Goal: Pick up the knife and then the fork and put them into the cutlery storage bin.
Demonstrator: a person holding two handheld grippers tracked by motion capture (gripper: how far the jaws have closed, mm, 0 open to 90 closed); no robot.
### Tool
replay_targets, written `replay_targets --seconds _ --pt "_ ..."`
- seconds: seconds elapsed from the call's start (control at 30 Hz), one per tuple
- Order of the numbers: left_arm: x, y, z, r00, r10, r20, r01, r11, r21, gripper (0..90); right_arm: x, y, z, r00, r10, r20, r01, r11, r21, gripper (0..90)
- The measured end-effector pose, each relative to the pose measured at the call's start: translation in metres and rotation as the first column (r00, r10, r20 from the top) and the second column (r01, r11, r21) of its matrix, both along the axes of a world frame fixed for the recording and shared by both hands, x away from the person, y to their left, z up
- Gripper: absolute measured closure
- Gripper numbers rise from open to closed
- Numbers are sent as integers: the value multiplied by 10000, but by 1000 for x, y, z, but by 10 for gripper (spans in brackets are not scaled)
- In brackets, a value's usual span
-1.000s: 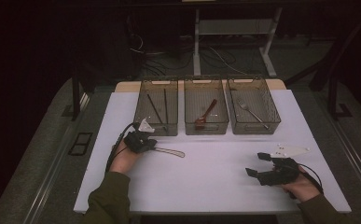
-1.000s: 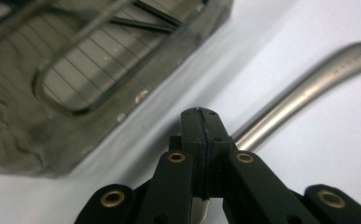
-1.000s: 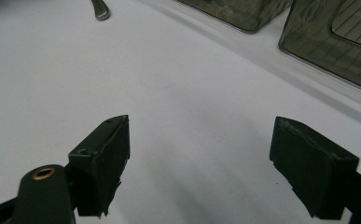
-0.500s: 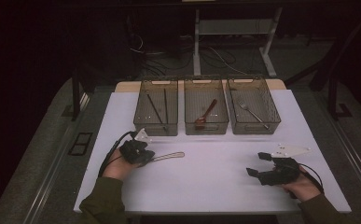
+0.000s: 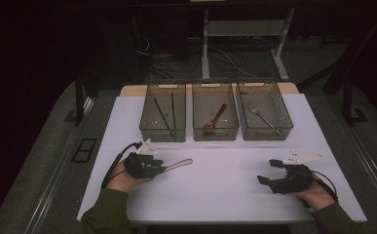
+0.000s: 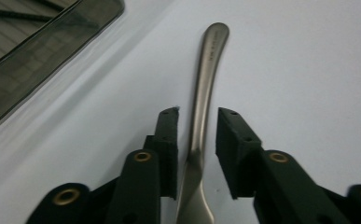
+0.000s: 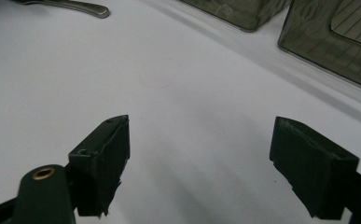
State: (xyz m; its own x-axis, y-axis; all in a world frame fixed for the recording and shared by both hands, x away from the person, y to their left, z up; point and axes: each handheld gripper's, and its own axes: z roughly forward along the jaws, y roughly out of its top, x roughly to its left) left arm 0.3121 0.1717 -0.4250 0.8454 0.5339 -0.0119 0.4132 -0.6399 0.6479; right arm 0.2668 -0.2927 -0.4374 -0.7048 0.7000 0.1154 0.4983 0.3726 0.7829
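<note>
A metal utensil [image 5: 179, 164] lies on the white table [image 5: 225, 195], its handle [image 6: 208, 70] pointing away from my left gripper [image 5: 160, 168]. The left gripper [image 6: 199, 114] straddles the handle. Its jaws have just been opening, and a small gap shows at the right pad [image 6: 232, 140], so the handle is between them and not pressed. My right gripper [image 5: 266, 171] rests in a hand at the front right, open wide with nothing between its fingers. In the right gripper view its gripper [image 7: 201, 140] looks over bare table, with the utensil's tip [image 7: 82, 7] far off.
Three clear bins stand in a row at the back: the left bin [image 5: 149, 127] holds dark sticks [image 5: 162, 112], the middle bin [image 5: 199, 130] a reddish-brown spoon [image 5: 216, 117], the right bin [image 5: 288, 122] a fork [image 5: 263, 118]. Dark floor and cables lie beyond the table.
My left hand has drawn back toward the near edge, and the utensil has swung with it. The right hand has stayed put.
</note>
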Motion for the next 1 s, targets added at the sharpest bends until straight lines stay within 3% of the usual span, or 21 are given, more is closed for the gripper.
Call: replay_targets --seconds 0.03,0.2,0.33,0.43,0.53,0.57,1.0 --pt "0 0 -1 10000 -55 67 54 9999 107 657 0 0 0 10000 4 -1 -4 10000 -2 204" --pt "1 -3 -8 9995 -122 280 127 9998 -173 656 0 1 0 10000 36 14 -36 10000 -28 204" --pt "4 -6 -15 9994 -345 -20 345 9994 47 712 0 1 0 10000 37 2 -37 10000 -40 203" --pt "6 -4 -17 9993 -327 -164 323 9993 -197 731 0 1 0 10000 15 -18 -15 10000 -29 203" --pt "7 -4 -17 9989 -464 -101 463 9989 -45 768 0 1 0 10000 35 -5 -35 10000 -40 203" --pt "7 -4 -17 9990 -422 -136 419 9990 -173 781 0 1 0 10000 47 -4 -47 10000 -33 203" --pt "9 -4 -15 9967 -715 -385 707 9973 -214 793 0 1 1 10000 57 -32 -57 10000 -2 203"
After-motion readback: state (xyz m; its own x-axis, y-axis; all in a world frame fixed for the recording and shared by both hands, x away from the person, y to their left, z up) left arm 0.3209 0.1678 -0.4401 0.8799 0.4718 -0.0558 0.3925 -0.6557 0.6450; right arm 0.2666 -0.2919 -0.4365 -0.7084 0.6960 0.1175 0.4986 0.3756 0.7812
